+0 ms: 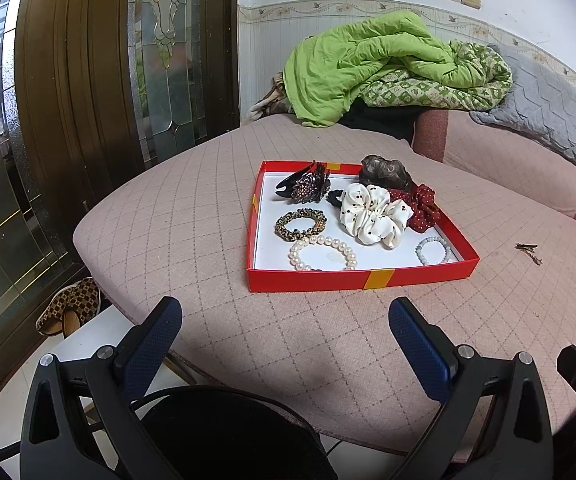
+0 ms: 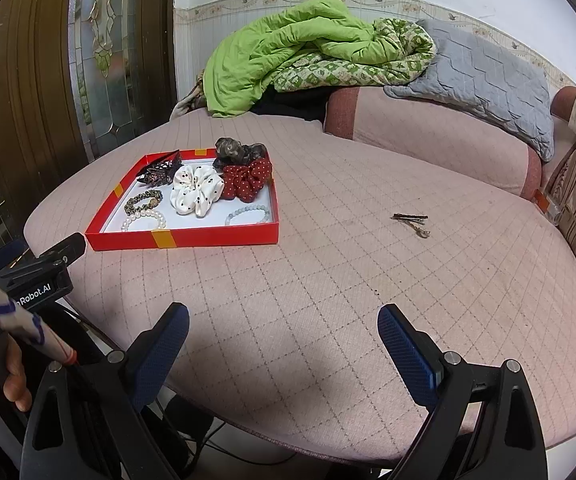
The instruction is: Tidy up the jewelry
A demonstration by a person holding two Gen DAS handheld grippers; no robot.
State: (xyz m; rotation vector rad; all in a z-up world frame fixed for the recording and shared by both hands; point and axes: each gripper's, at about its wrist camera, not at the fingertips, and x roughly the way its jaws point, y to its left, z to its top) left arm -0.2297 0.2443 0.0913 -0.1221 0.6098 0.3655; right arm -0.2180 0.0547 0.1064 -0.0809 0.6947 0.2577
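**Jewelry tray on the pink cushion, one clip lying outside it**

Jewelry and hair pieces fill a shallow red tray (image 1: 361, 280) with yellow tape marks, set on a pink quilted cushion (image 1: 192, 220). Inside lie a pearl bracelet (image 1: 321, 254), a pale blue bead bracelet (image 1: 433, 249), a leopard-print scrunchie (image 1: 300, 224), a white dotted scrunchie (image 1: 373, 216), a red dotted scrunchie (image 1: 417, 206) touching it, a dark claw clip (image 1: 305, 184) and a brown hair piece (image 1: 383, 174) at the far rim. A thin brown hair clip (image 2: 411, 222) lies on the cushion well apart from the tray, to its right.

Both tools hang over the cushion's near edge, holding nothing: the left gripper (image 1: 284, 336) and the right gripper (image 2: 284, 340) each have their blue-padded jaws spread wide. Nothing lies between either one and the tray.

Behind, a green quilt (image 2: 280, 48) and a grey padded cover (image 2: 487, 76) are heaped on the backrest; a wooden door with leaded glass (image 1: 164, 52) stands left, patterned slippers (image 1: 70, 310) on the floor below. The right view shows the left tool's body labelled "Robot.AI" (image 2: 34, 292), its first letters hidden, beside a hand (image 2: 12, 380).
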